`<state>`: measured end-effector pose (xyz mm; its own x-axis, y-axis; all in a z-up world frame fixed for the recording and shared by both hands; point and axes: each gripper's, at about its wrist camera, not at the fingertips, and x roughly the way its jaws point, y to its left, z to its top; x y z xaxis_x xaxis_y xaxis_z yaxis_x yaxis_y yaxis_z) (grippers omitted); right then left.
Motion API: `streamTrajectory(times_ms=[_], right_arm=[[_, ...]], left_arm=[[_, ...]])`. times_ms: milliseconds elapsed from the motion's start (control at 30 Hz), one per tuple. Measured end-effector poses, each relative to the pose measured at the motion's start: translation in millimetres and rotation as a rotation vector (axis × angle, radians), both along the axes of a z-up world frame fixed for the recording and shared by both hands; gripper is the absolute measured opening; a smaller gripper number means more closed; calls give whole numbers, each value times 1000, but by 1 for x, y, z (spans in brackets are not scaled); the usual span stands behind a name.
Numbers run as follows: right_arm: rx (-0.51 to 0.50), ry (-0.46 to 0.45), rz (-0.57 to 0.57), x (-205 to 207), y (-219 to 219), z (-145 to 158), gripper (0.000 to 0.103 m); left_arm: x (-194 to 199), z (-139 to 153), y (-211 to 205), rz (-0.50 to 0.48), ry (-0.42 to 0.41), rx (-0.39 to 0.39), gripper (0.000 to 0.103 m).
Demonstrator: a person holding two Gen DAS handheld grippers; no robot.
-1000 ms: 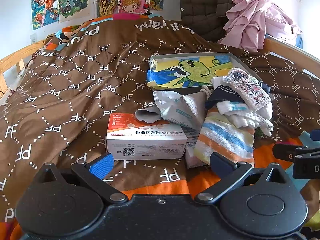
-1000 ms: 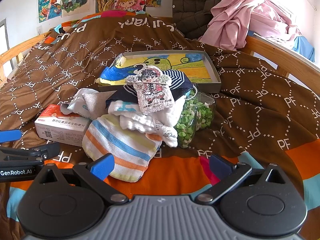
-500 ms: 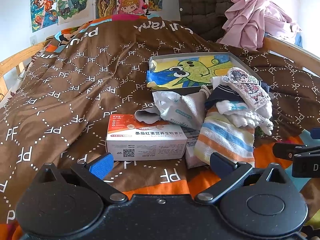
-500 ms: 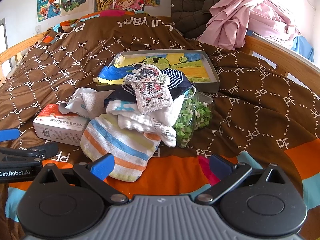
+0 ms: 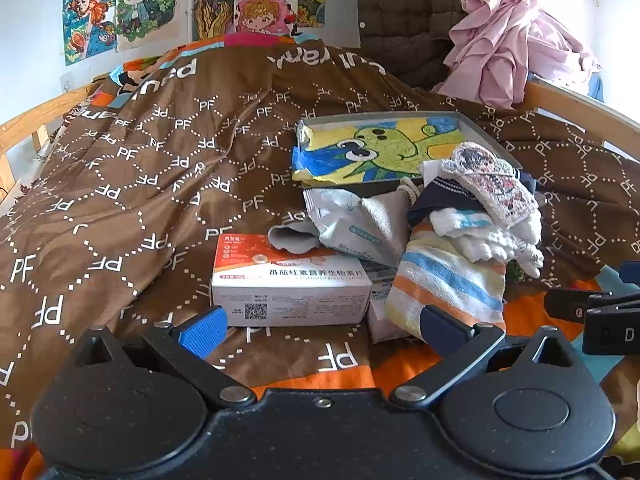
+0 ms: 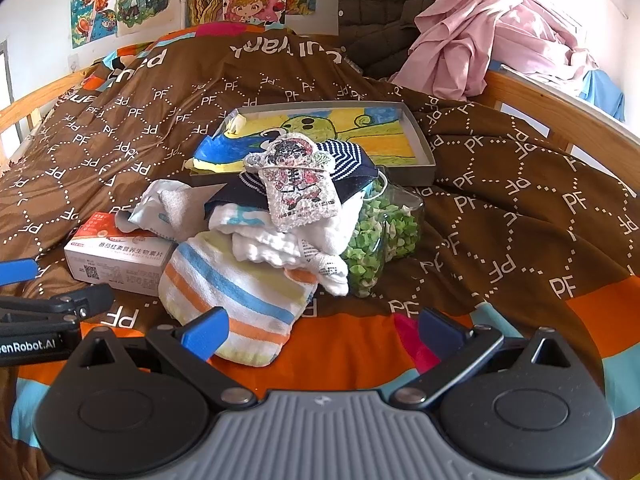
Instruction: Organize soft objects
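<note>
1. Both cameras have crept slightly closer to the pile since 1 s ago; nothing on the bed itself has shifted.
2. Left tongs [image 5: 322, 326]: wide open, empty, low over the bedspread [image 5: 132, 184], pads just short of the white-orange box [image 5: 290, 280], which sits at 12 o'clock.
3. Right tongs [image 6: 322, 330]: also wide open, nothing held; left pad sits in front of the striped towel [image 6: 236, 304], whether touching I can't tell.
4. Pile of soft things is mid-bed: striped towel at the bottom front, white cloths [image 6: 280, 240] on it, navy striped cloth [image 6: 344, 160] above, and a flat glittery cartoon piece [image 6: 296, 184] on top.
5. At 9 o'clock of the pile, a grey-white cloth [image 5: 356, 224] lies draped over the back of the box.
6. At 3 o'clock of the pile, touching it, a clear jar of green bits [image 6: 380, 232] lies half hidden under the cloths.
7. At 12 o'clock beyond the pile, a shallow grey tray [image 6: 424, 148] holds a yellow-blue cartoon cloth [image 6: 360, 128], whose blue end spills over the tray's near-left corner.
8. Far end: pink clothes heap [image 6: 472, 36] at 1 o'clock, cartoon posters [image 5: 132, 12] on the wall at 11 o'clock.
</note>
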<state>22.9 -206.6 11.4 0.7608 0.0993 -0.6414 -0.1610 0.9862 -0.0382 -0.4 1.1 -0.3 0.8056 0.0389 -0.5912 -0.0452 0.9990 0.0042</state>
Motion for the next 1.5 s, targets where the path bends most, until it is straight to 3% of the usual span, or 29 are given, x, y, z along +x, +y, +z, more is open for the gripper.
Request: streamTrajectory(times_ms=[433, 667, 800, 967, 1233, 1500], right_arm=[[-17, -1, 0, 2, -4, 2, 103], [-38, -129, 38, 14, -6, 17, 103], [-63, -201, 66, 27, -3, 24, 103], [3, -216, 122, 50, -3, 23, 103], [-10, -265, 183, 67, 8, 16, 97], [-33, -241, 220, 78, 20, 6, 84]], left_arm=[[2, -5, 0, -57, 24, -63, 102], [14, -7, -2, -123, -24, -110, 102], [24, -11, -12, -186, -68, -82, 102], [39, -23, -24, -262, -82, -61, 102], [58, -44, -29, -307, -54, -148, 100], [61, -48, -25, -331, -26, -288, 87]])
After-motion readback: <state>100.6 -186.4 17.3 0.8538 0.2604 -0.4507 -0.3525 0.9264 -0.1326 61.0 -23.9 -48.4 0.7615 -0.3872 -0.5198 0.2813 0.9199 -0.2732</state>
